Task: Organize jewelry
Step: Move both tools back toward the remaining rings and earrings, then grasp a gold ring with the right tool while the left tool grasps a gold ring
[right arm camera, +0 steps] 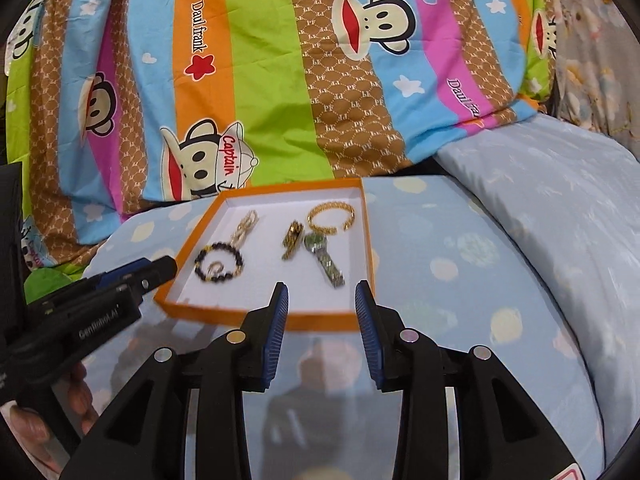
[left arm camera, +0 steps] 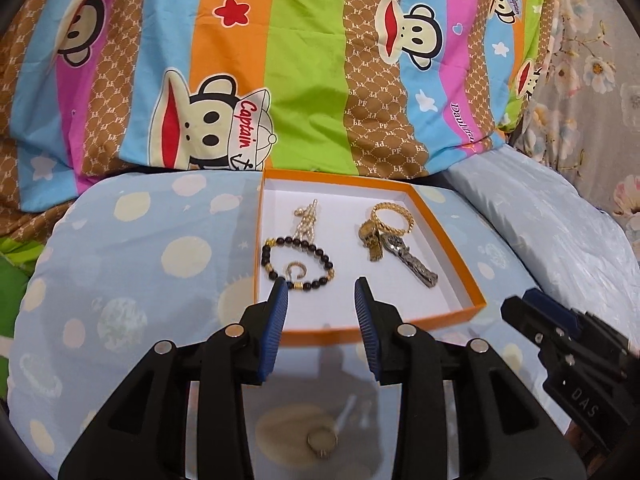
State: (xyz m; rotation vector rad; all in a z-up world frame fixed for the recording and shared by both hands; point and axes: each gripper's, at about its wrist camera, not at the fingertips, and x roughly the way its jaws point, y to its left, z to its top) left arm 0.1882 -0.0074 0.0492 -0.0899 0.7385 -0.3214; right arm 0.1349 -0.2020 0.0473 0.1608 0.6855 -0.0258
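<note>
An orange box [left arm camera: 448, 236] with a white floor lies on a blue dotted pillow. Inside it are a black bead bracelet [left arm camera: 310, 245], a pearl piece [left arm camera: 306, 220], a gold chain bracelet [left arm camera: 406, 222], a gold watch [left arm camera: 370, 240] and a silver watch [left arm camera: 412, 262]. My left gripper [left arm camera: 321, 292] hovers open over the box's near left part, with nothing between its pads. My right gripper [right arm camera: 322, 294] is open and empty above the box's near rim [right arm camera: 260, 316], close to the silver watch [right arm camera: 328, 266]. Each gripper shows in the other's view: the right gripper [left arm camera: 520, 304] and the left gripper [right arm camera: 160, 268].
The blue dotted pillow [left arm camera: 140, 260] carries the box. A striped monkey-print quilt [left arm camera: 304, 80] rises right behind it. A plain light-blue pillow [right arm camera: 560, 220] lies to the right, with floral fabric [left arm camera: 592, 80] beyond. A hand [right arm camera: 80, 396] holds the left gripper.
</note>
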